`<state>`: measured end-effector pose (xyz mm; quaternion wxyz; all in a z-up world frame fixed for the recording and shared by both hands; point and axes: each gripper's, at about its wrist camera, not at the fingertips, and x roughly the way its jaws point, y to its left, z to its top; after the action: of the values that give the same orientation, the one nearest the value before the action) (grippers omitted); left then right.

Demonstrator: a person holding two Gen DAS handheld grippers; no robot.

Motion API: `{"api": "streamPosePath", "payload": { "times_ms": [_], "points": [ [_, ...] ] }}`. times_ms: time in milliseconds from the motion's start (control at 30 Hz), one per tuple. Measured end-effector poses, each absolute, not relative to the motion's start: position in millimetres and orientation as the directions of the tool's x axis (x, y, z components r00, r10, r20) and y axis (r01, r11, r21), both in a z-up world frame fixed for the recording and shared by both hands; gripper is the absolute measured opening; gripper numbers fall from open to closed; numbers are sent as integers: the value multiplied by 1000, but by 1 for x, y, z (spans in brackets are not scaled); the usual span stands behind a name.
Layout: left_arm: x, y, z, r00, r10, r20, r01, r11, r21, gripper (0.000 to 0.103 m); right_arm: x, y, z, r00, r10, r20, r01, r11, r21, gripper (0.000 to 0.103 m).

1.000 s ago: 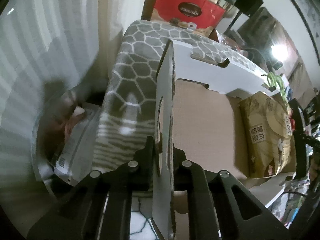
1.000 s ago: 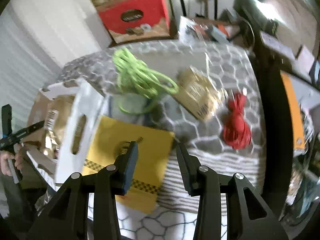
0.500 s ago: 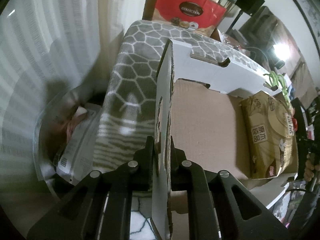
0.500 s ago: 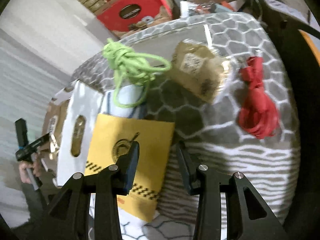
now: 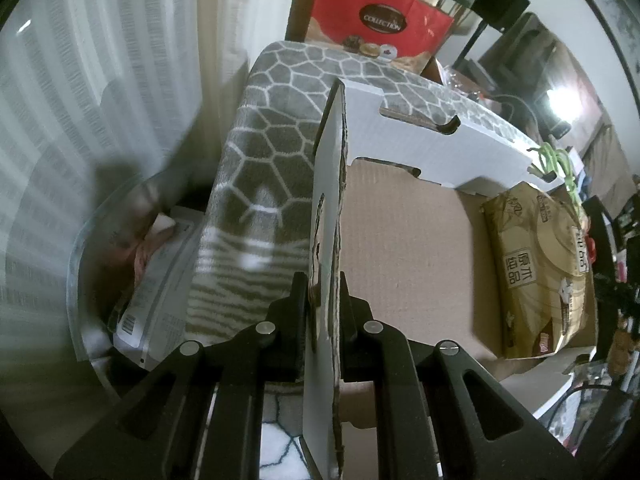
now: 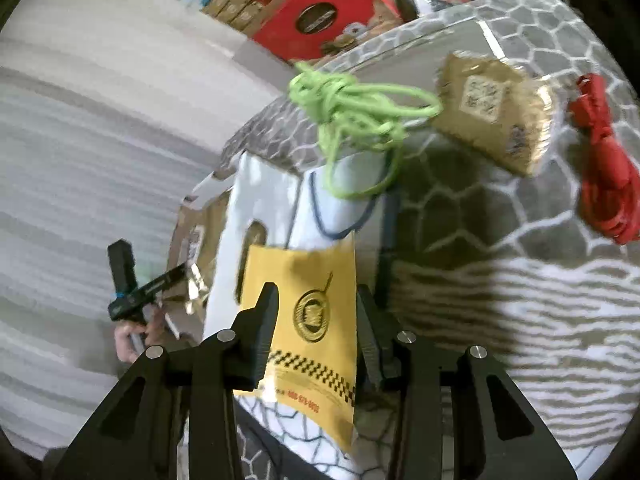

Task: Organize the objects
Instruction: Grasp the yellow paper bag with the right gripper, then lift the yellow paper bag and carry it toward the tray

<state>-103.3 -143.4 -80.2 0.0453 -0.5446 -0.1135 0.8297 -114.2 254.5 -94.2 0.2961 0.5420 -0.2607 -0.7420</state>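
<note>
The cardboard box [image 5: 404, 248] lies open on the hexagon-patterned blanket [image 5: 264, 152], one brown packet [image 5: 540, 276] inside at its three o'clock end. The left gripper [image 5: 325, 316] angles steeply down, jaws pinched tight on the box's upright white wall. In the right wrist view, the right gripper [image 6: 316, 336] tilts down, jaws partly apart around one yellow packet [image 6: 316, 320]; whether they touch it I cannot tell. At twelve o'clock sits one green cord bundle [image 6: 352, 108], at one o'clock one tan packet [image 6: 496, 112], at two o'clock one red cord bundle [image 6: 608, 176].
</note>
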Motion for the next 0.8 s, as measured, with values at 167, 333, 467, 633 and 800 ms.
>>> {"api": "streamPosePath", "payload": {
  "times_ms": [167,333,467,633,800],
  "points": [
    [-104,-145,-80,-403,204,-892,47,-969,-243,11,-108,240,-102,-203,-713,-672,178,-701,690,31],
    [-104,-148,-80,-402,213,-891,48,-966,-253,11,-105,234,-108,-208,-670,-713,147,-742,654,4],
    [-106,-150,-80,-400,220,-890,50,-964,-261,11,-105,244,-84,-281,-668,-689,142,-739,658,2],
    [-106,-153,-82,-400,237,-885,55,-958,-282,11,-110,249,-43,-335,-657,-675,160,-746,647,2],
    [-107,-155,-82,-399,243,-884,56,-956,-289,11,-115,237,-10,-364,-646,-671,206,-759,618,2]
  ]
}}
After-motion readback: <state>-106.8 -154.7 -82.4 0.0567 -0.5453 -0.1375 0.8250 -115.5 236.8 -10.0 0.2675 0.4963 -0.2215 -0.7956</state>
